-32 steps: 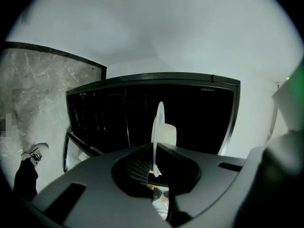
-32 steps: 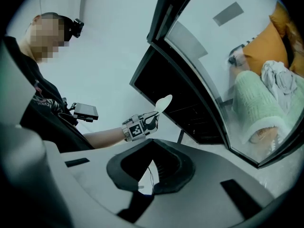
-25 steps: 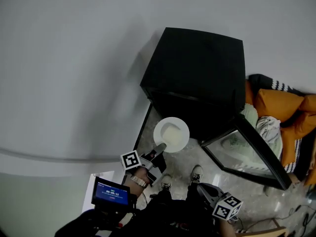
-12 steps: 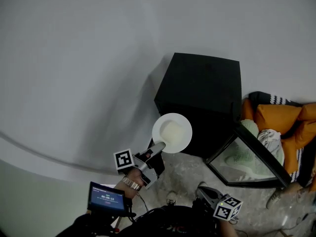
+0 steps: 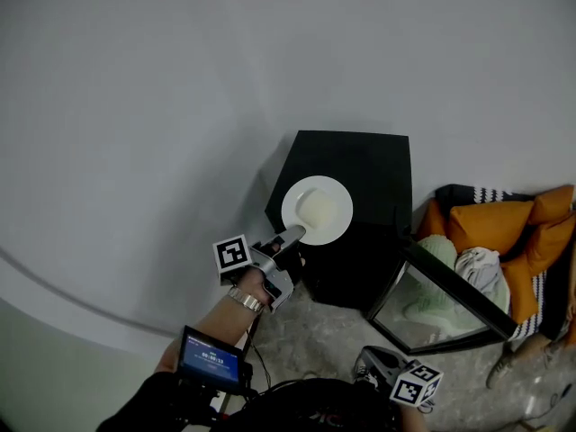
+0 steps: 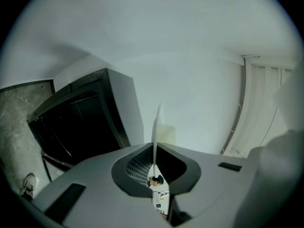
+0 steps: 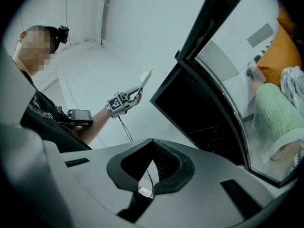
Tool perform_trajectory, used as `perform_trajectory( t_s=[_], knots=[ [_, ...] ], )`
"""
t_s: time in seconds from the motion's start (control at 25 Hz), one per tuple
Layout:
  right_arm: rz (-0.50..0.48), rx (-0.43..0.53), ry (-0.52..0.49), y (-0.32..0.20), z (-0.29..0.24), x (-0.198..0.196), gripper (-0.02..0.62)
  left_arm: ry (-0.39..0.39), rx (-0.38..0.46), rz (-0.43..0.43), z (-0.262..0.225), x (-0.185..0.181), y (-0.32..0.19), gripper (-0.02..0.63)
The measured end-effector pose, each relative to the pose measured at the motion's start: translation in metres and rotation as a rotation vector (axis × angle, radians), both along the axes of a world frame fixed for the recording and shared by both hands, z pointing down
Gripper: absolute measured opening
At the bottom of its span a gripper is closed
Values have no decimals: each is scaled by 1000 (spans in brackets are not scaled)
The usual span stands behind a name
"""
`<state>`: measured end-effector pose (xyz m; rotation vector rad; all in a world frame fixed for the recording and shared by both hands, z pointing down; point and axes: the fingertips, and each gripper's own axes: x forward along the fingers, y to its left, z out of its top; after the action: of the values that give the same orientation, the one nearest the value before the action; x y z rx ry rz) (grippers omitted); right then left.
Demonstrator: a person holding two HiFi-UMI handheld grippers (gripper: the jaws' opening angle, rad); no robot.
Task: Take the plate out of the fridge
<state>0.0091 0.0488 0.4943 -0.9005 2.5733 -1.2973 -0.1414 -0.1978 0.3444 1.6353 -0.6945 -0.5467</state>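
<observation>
Head view, right gripper (image 5: pixel 367 360): low by the person's body, claw closed together on nothing, so no second support is ready.
Left gripper (image 5: pixel 292 236): clamped on the plate's (image 5: pixel 317 210) near rim, a one-edge pinch.
Plate: out of the fridge (image 5: pixel 360 165), held in the air near its top. It is round, white, smooth, shallow and thin-rimmed, with a pale patch at the centre.
Risk, slip: slick surface in a narrow pinch. A jolt or wrist roll could swivel it loose onto the speckled stone floor (image 5: pixel 315 327).
Risk, knock: the far rim could clip the fridge's top edge.
Fridge: black, boxy, matte.
Door (image 5: pixel 450 295): glass-fronted, hanging open at right.
</observation>
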Motion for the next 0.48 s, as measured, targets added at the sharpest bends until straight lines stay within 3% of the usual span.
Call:
perform_trajectory(
  t_s=[0.28, 0.48],
  knots=[
    [108, -15, -34, -22, -19, 57, 5, -126, -81, -69, 11, 41, -74, 17],
    [157, -20, -78, -39, -14, 77, 5, -164, -157, -145, 28, 54, -106, 29]
  ],
)
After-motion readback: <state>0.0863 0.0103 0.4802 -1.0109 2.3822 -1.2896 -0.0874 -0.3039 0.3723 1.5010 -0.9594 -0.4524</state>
